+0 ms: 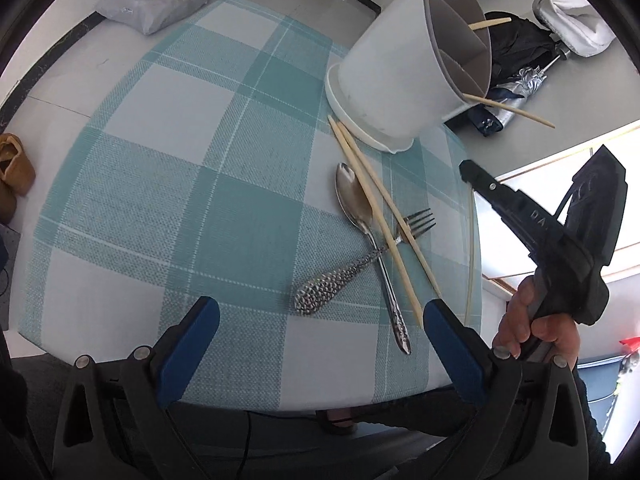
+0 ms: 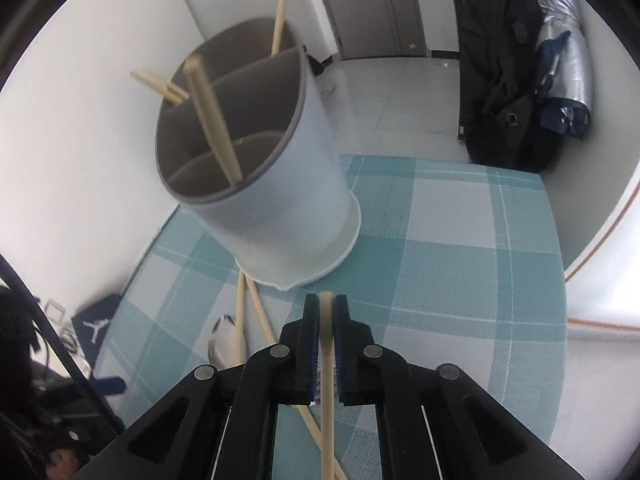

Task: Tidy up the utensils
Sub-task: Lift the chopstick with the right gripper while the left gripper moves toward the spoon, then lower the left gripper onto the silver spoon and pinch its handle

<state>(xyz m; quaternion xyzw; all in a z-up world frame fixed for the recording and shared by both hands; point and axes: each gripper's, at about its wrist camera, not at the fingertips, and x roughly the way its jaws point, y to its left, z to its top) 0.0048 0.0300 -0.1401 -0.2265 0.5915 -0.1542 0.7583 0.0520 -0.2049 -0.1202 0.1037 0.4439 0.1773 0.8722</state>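
Note:
A white utensil holder [image 1: 404, 68] with grey dividers stands at the far right of the checked table mat [image 1: 180, 184]; several chopsticks lean in it. It also shows in the right wrist view [image 2: 256, 168]. On the mat lie a spoon [image 1: 360, 208], a fork [image 1: 344, 276] and two chopsticks [image 1: 384, 216], crossing each other. My left gripper [image 1: 320, 320] is open above the mat's near edge, just short of the fork handle. My right gripper [image 2: 326, 304] is shut on a chopstick [image 2: 327, 380], held just in front of the holder; it shows in the left wrist view [image 1: 560, 240].
Grey plastic bags [image 1: 152, 4] lie on the floor beyond the mat. A black bag [image 2: 508, 80] and a silver folded item [image 2: 568, 72] sit behind the table. A brown shoe [image 1: 14, 168] is at the left.

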